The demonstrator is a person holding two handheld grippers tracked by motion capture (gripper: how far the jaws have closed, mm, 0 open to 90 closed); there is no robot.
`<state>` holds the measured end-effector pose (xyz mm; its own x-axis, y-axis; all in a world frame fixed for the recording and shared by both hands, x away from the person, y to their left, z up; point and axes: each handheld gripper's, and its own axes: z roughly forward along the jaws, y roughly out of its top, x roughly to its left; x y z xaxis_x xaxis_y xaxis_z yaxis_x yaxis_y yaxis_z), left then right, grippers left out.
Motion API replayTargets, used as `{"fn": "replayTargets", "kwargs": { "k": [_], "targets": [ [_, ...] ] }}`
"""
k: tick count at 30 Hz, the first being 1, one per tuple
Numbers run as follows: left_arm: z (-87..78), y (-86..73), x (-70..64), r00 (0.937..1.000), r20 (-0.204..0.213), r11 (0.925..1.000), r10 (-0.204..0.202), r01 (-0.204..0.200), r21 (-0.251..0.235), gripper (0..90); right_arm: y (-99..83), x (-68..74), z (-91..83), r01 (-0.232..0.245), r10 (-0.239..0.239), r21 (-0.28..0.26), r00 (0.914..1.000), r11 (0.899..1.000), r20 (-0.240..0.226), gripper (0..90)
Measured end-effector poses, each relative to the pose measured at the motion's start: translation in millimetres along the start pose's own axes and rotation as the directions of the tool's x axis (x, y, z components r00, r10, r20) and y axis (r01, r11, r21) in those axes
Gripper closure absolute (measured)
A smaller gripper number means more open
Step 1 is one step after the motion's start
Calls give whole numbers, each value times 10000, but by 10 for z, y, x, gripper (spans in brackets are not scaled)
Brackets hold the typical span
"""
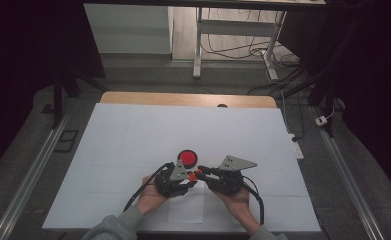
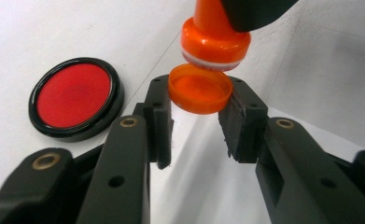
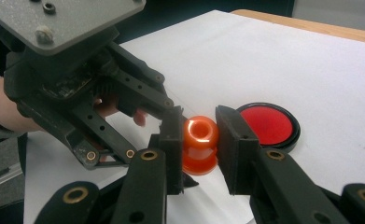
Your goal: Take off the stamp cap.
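High view: left gripper and right gripper tip to tip above white sheet, just beside red disc; contact too small to resolve. Left gripper view: jaws closed on orange cap, bottle just above, top cut off. Right gripper view: jaws clamped on bottle, base hidden.
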<state>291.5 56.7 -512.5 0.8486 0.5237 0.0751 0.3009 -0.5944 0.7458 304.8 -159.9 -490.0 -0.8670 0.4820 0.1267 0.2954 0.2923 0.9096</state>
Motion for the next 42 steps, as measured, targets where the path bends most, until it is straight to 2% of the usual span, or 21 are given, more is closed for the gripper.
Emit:
{"fn": "replayTargets", "kwargs": {
  "k": [9, 15, 21, 28, 34, 42],
  "targets": [
    [-93, -54, 36, 9997, -162, 9998, -165, 163, -128, 651, -1, -7, -7, 21, -21, -2, 10000, 10000, 62, 718],
    [-230, -135, 87, 9988, -364, 9993, -322, 314, -224, 651, -10, -22, -8, 4, -4, 18, 9999, 10000, 114, 718],
    [-415, -249, 146, 9968, -393, 9966, -698, 679, -475, 651, -11, -23, -8, 68, -69, 50, 9998, 10000, 174, 718],
    [-599, -396, 230, 9920, -655, 9927, -1081, 1041, -616, 650, -20, -36, -1, 67, -69, 101, 9997, 9999, 226, 718],
    [-734, -525, 296, 9871, -724, 9877, -1429, 1375, -747, 650, -29, -50, -5, 58, -61, 101, 9995, 9999, 313, 718],
    [-847, -670, 376, 9795, -856, 9814, -1825, 1762, -761, 650, -42, -75, -13, -14, 10, 111, 9992, 9999, 397, 718]
  ]
}}
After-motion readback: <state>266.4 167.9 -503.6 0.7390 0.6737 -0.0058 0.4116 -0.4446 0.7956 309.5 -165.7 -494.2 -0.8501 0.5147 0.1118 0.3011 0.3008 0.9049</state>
